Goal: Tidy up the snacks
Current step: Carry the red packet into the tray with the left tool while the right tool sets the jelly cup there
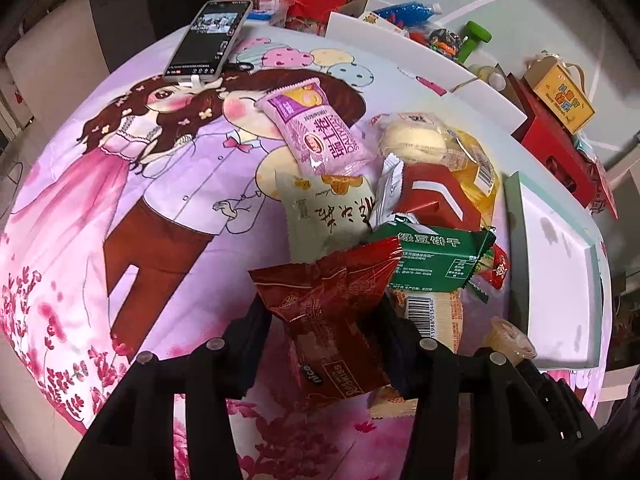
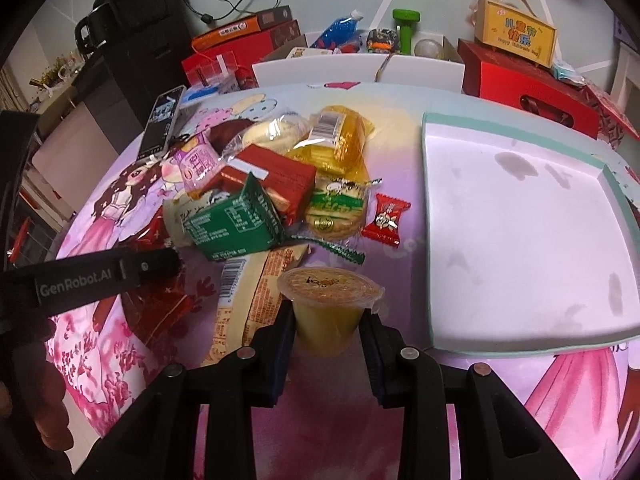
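Right gripper [image 2: 326, 328] clamped on the jelly cup [image 2: 326, 304], upright, just left of the empty tray [image 2: 520, 216] — the nearer hand. Left gripper [image 1: 326, 340] pinches the red packet [image 1: 332, 312], farther left of the tray.

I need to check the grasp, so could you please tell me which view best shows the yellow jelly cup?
The right wrist view: the small yellow plastic jelly cup sits centred between the tongs. The left wrist view shows only its lid.
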Motion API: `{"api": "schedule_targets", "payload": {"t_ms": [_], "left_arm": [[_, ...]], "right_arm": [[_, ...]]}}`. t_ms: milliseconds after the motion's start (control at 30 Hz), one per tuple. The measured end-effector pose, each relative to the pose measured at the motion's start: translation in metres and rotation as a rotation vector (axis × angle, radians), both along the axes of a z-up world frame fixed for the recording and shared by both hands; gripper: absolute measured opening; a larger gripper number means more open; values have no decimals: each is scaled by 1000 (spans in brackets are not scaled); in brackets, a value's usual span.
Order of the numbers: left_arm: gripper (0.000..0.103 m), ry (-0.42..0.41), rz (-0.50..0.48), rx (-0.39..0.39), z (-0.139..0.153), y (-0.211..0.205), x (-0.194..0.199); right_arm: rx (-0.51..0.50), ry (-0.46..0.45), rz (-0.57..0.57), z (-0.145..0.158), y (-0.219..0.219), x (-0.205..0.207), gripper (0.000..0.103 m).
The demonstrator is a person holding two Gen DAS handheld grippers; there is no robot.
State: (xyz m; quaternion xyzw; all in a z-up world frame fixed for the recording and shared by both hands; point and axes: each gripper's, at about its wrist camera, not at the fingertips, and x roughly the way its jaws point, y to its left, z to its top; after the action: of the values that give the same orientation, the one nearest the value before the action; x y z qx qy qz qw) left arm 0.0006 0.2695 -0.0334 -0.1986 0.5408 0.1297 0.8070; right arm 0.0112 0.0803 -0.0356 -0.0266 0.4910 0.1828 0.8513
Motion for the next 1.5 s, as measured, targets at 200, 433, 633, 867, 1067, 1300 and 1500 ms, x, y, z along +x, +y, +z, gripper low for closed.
{"api": "schedule_targets", "payload": {"t_ms": [200,433,633,867,1067,1300,1500], "left_arm": [[53,-16,-10,6,7,-4,7],[53,-73,-140,51,33,-46,35],[53,-92,-292,74,37,-100,73],[53,-89,-432,85,33,-157,112],[53,-97,-532,94,26,-201,141],[53,-89,-593,99,13,-239,169],[63,-70,-600,125,13,-251,174]], "right_arm": [[17,-38,-33,13,-10,12,35],[39,-81,-160,29,-53,36,35],[14,-89,-277,33,-92,56,35],[-4,-86,-385,32,-130,77,35],[-19,-58,-484,23,-168,96,35],[-16,-29,-551,12,-197,108,35],[-2,-21,-578,13,-208,106,37]]}}
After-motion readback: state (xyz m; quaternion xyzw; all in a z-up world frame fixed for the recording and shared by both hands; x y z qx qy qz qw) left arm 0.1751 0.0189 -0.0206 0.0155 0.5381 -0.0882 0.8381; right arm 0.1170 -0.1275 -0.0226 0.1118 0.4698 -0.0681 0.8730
